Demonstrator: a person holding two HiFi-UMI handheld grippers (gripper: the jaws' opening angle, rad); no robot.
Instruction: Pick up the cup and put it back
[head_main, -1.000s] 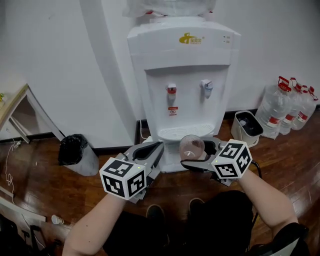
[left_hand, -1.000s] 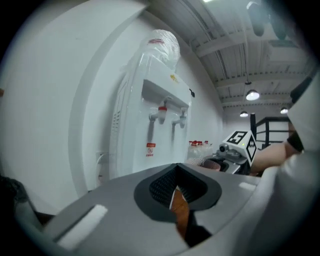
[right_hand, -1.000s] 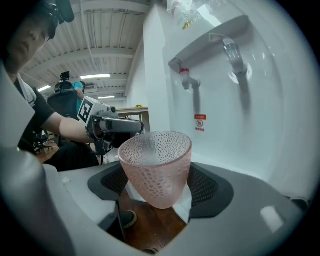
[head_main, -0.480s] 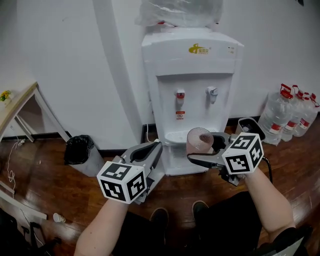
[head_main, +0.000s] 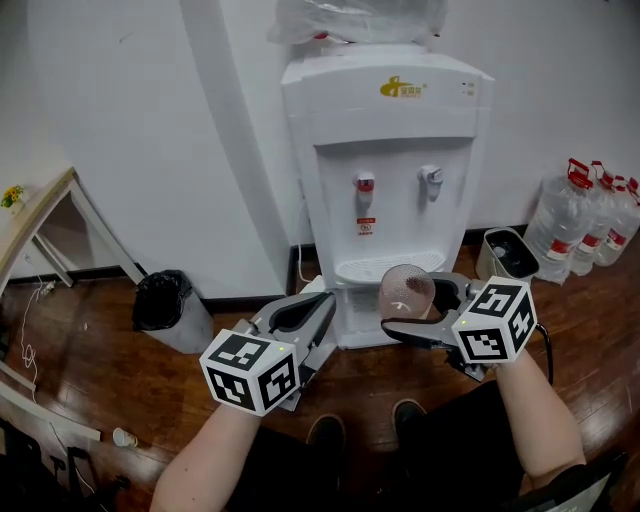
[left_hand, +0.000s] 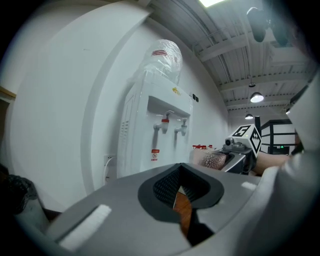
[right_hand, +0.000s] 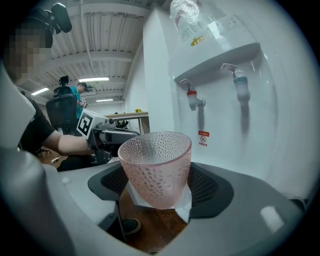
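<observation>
A pink dimpled glass cup (head_main: 405, 292) (right_hand: 157, 165) stands upright between the jaws of my right gripper (head_main: 410, 306) (right_hand: 160, 195), which is shut on its lower half. It hangs in the air in front of the white water dispenser (head_main: 385, 180), just before the drip tray (head_main: 390, 268). My left gripper (head_main: 322, 303) (left_hand: 182, 192) hovers to the cup's left, level with it. Its jaws stand only a narrow slit apart and nothing is between them. From the left gripper view the cup (left_hand: 216, 159) shows at the right, held in the other gripper.
A black-bagged bin (head_main: 162, 300) stands left of the dispenser. A white bin (head_main: 508, 252) and several water bottles (head_main: 592, 215) stand to its right. A wooden table (head_main: 30, 215) juts in at the far left. The floor is dark wood.
The head view has tilted up, so more of the dispenser's top shows. Both grippers sit slightly further right in it. The cup has stayed in the right gripper.
</observation>
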